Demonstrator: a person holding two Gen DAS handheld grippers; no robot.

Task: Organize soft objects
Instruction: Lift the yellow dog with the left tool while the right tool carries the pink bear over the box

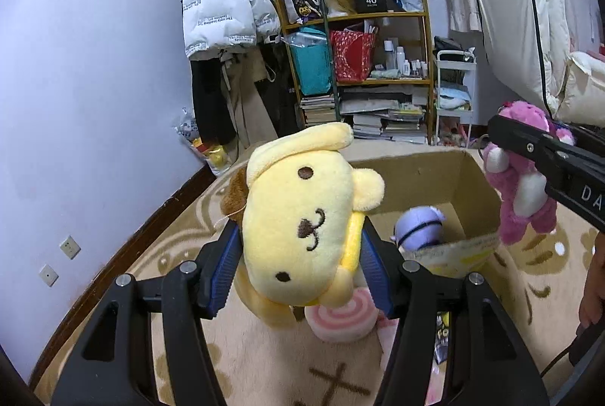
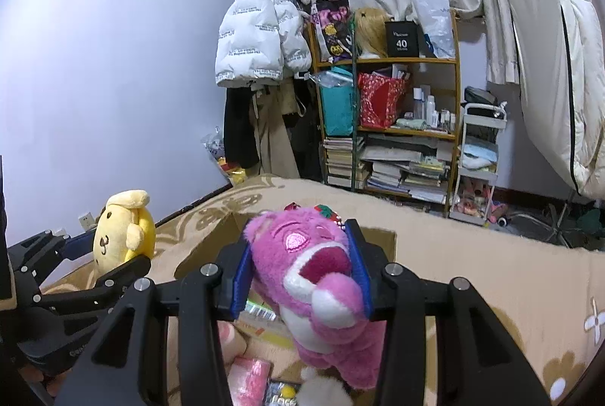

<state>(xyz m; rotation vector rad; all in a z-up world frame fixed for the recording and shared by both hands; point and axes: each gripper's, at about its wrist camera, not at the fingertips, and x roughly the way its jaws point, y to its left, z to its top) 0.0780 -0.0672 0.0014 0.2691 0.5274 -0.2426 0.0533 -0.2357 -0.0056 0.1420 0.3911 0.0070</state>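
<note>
well, left gripper (image 1: 298, 254) pinches the yellow dog plush (image 1: 302, 217), right gripper (image 2: 300, 273) clamps the pink bear (image 2: 321, 285); i'd centre each over the cardboard box (image 1: 472, 186) before letting go.

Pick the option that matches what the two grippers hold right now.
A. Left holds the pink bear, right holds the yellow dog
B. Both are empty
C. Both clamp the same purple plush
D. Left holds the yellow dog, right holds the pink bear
D: the left gripper is closed on the yellow dog plush, and the right gripper is closed on the pink bear plush, while the purple plush lies in the cardboard box.
</note>
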